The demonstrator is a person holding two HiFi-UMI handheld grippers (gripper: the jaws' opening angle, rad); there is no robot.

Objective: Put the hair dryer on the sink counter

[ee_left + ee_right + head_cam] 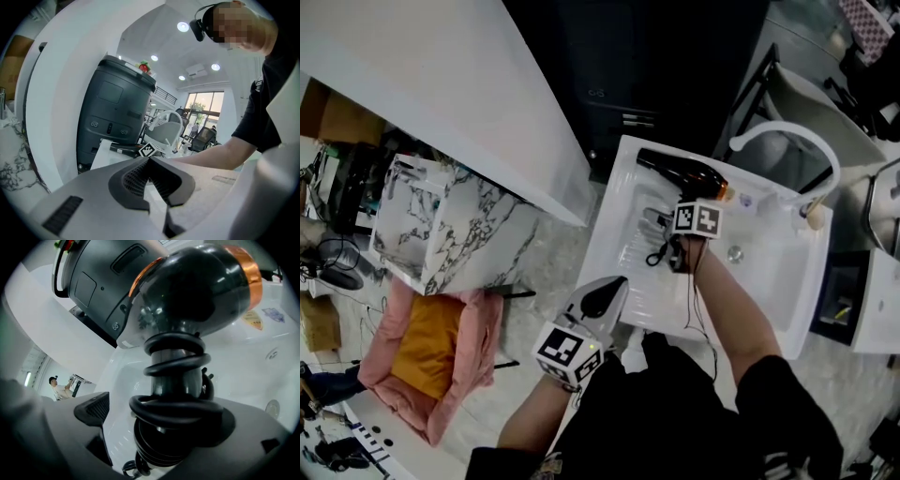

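- Hair dryer (686, 175): black, with an orange band. In the head view it lies across the back ledge of the white sink (614, 202), just in front of the dark cabinet (619, 84). Its handle points toward the basin.
- Right gripper view: the dryer's (197, 291) handle, wrapped in its own coiled cord (176, 408), stands between the jaws, with the body above it over the white ledge.
- Right gripper (694, 201) (168, 423): claw wide. The left pad (93, 412) stands clear of the handle, with white sink showing in the gap. The coil is close against the other jaw; I see no squeeze there.
- A loose end of cord (661, 248) trails into the basin below the gripper.
- Left gripper (614, 286) (150, 161): jaw tips together, nothing between them. It is held well short of the sink and has no part in the placing.
- White arched faucet (792, 131): off to the right, apart from the dryer.
- Status, my reading: placement is essentially done, since the dryer looks borne by the ledge rather than by the claw.
- Remaining: draw the right gripper back off the handle without snagging the coil. Confirm that the dryer does not tip into the basin.
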